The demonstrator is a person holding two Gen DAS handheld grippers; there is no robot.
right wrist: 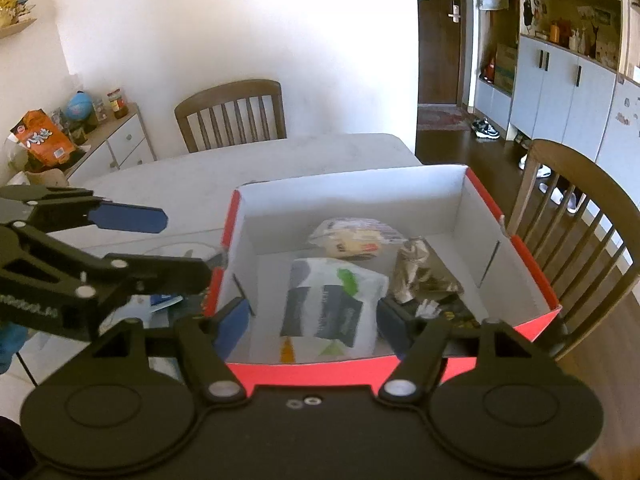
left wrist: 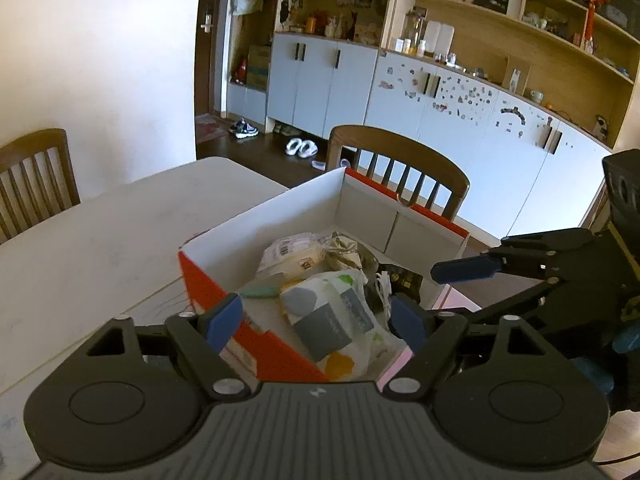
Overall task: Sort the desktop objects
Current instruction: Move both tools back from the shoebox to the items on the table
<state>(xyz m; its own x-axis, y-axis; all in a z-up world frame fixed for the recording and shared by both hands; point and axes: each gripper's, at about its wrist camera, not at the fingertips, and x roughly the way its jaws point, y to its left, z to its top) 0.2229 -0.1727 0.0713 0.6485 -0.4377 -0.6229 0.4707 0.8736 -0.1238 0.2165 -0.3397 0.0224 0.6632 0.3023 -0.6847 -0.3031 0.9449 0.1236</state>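
Note:
A red-and-white cardboard box stands on the white table. Inside lie a white tissue pack with grey labels, a pale snack packet, a crumpled silver-gold wrapper and a dark packet. My left gripper is open and empty, low over the box's near corner. My right gripper is open and empty, above the box's near wall. Each gripper shows in the other's view: the right one, the left one.
Wooden chairs stand behind the table. Papers lie on the table left of the box. A side cabinet with snacks is at the far left. Cupboards and shelves line the back wall.

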